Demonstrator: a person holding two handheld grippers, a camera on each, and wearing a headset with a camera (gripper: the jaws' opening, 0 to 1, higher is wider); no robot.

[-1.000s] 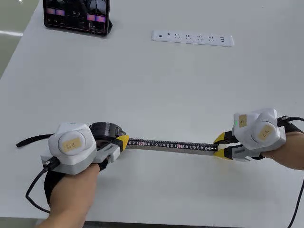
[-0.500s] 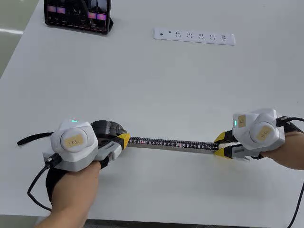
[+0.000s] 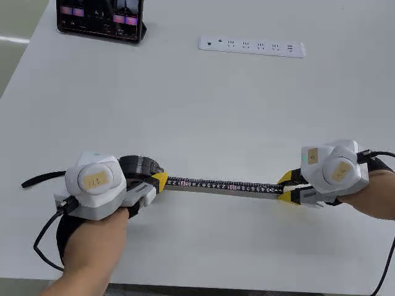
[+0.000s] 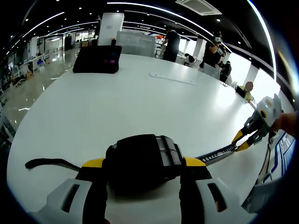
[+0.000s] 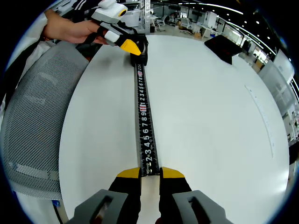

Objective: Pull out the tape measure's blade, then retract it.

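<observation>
We take the tape measure case (image 3: 139,166) as our landmark. It is black and sits low on the white table (image 3: 203,111), near the edge closest to us. The left gripper (image 3: 157,184) is closed around the case. In the left gripper view we see its two yellow-tipped jaws pressing on the case's two opposite sides, with the case between them.

The blade (image 3: 225,185) is drawn out of the case and runs away from it in a nearly straight line to the right gripper (image 3: 285,188), which is well apart from the case. In the right gripper view we see that gripper's jaws pinched together on the far end of the blade, with black numerals on the blade running back toward the case. We cannot tell whether the blade's middle touches the table or hangs just above it.

A black strap (image 3: 40,180) leaves the case on the side opposite the blade and lies on the table. Far beyond the case, toward the table's other edge, lies a white power strip (image 3: 252,47). A dark tablet (image 3: 100,18) with a lit screen stands propped at about the same distance, well apart from the strip. In the right gripper view we also see a grey mesh chair (image 5: 37,116) beside the table, on our side of the case.
</observation>
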